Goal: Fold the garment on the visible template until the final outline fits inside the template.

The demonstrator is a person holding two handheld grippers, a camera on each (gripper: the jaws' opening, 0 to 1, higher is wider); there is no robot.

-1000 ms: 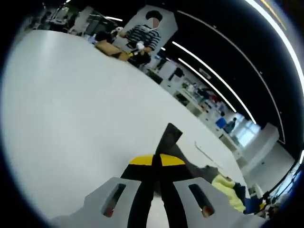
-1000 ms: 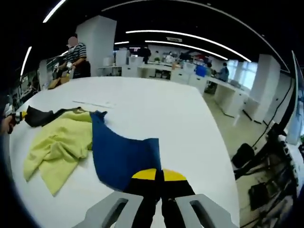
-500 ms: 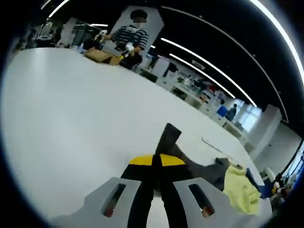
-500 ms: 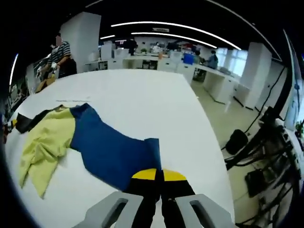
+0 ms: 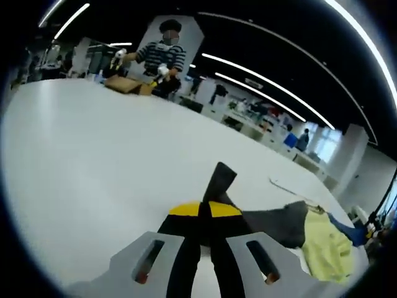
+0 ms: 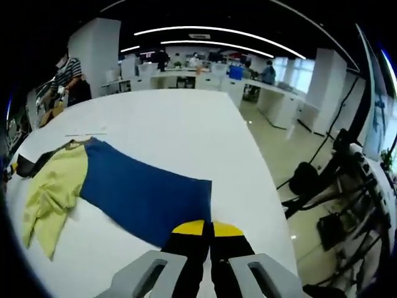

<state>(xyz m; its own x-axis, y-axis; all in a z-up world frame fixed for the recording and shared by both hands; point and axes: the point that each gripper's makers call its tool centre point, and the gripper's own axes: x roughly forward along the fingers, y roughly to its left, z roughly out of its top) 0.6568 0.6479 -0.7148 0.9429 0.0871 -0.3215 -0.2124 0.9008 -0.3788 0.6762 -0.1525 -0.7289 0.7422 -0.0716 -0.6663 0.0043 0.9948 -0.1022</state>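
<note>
Right gripper view: soft garment (image 6: 124, 192) of blue, yellow and dark grey panels lies stretched flat on the smooth white table (image 6: 180, 130); right gripper (image 6: 207, 231) pinches its blue hem. Left gripper (image 5: 205, 211) is clamped on the dark grey corner, cloth poking up between its jaws

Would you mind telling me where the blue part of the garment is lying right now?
In the right gripper view, the blue panel lies flat on the white table, running from the right tongs away to the yellow part at the left.
</note>
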